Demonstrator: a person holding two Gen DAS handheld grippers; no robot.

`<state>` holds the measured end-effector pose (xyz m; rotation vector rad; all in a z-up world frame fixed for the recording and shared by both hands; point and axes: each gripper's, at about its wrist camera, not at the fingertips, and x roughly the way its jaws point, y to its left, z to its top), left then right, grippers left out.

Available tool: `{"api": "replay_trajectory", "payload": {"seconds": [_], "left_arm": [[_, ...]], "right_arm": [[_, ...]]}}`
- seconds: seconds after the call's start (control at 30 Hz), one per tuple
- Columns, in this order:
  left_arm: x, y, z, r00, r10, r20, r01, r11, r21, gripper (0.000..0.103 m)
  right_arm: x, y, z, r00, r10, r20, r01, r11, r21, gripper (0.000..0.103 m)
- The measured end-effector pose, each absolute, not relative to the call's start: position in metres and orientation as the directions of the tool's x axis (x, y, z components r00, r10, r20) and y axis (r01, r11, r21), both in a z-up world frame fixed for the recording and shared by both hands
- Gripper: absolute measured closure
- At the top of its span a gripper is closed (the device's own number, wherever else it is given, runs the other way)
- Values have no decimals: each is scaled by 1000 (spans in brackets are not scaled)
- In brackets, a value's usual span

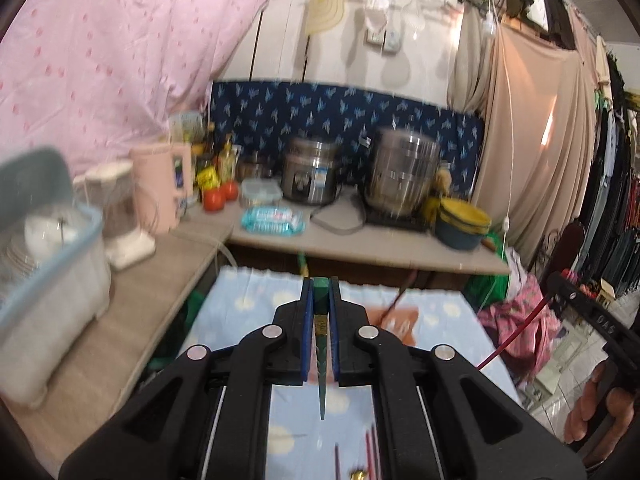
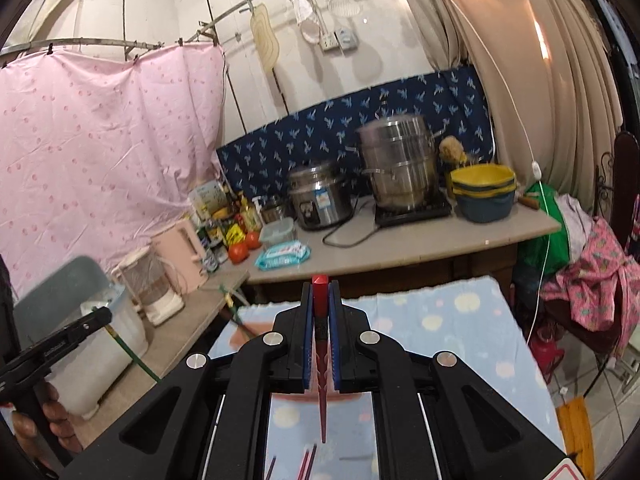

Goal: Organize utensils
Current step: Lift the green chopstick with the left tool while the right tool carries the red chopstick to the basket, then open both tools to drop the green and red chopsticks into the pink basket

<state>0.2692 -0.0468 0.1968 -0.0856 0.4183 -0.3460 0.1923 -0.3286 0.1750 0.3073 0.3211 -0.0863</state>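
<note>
My left gripper [image 1: 321, 292] is shut on a green chopstick [image 1: 321, 344] that runs back between the fingers, its blunt end forward. My right gripper [image 2: 320, 292] is shut on a red chopstick [image 2: 321, 360], held the same way. Both are raised above a light blue cloth with pale dots [image 1: 260, 292] [image 2: 440, 320]. More red chopsticks [image 1: 372, 452] [image 2: 306, 460] lie on the cloth below. The right gripper also shows in the left wrist view [image 1: 580, 308], with the red chopstick [image 1: 516, 336] hanging from it. The left gripper also shows in the right wrist view [image 2: 80, 328], with the green chopstick [image 2: 132, 354].
A lidded plastic dish bin [image 1: 48, 264] [image 2: 100, 320], a white appliance [image 1: 120, 216] and a pink kettle [image 1: 160, 188] stand on the left counter. The back counter [image 1: 360, 240] holds a rice cooker [image 1: 312, 176], steel pot [image 1: 404, 172], tomatoes [image 1: 216, 196], wipes [image 1: 272, 220] and bowls [image 1: 464, 220].
</note>
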Motion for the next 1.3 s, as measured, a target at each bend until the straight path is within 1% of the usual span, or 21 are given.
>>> {"api": "replay_trajectory", "payload": {"seconds": [0.17,0.3,0.37,0.53,0.73,0.87,1.1,1.17,1.2,1.23,1.3], "left_arm": [[296,-67,234,883,-360,-302,335,933,-132,96],[319,-84,247,899,-349,-264,333,937,-103,96],[331,-90,249,906,-333,-260,321,943,-91,96],[358,-101,238,898,-328,-292,317,945,-87,96],[375,-104,207,878,-327,-350,312,945,-99,96],[385,-103,187,867,-316,-385,298,948,-108,96],[396,-101,165,849,-305,-432,281,952,-121,95],[396,-99,161,849,-292,-441,263,957,-127,91],[396,-97,160,847,-285,-448,255,958,-129,80],[396,-96,159,848,-279,-451,246,960,-130,67],[393,-94,158,856,-261,-447,228,965,-127,56]], "right_arm": [[229,-341,198,957,-57,-285,142,948,286,96],[259,-347,207,961,-69,-269,147,948,281,96],[272,-349,205,960,-72,-272,150,949,277,96],[298,-353,193,953,-60,-298,150,946,287,96],[324,-350,165,933,-34,-357,148,944,296,96],[335,-342,148,918,-27,-395,147,949,278,96],[342,-336,136,904,-23,-426,148,953,264,96],[342,-335,134,901,-24,-434,148,956,255,96],[341,-335,134,902,-31,-431,154,955,253,93],[340,-335,134,903,-41,-428,162,955,251,86],[338,-335,135,905,-50,-422,169,954,248,78]]}}
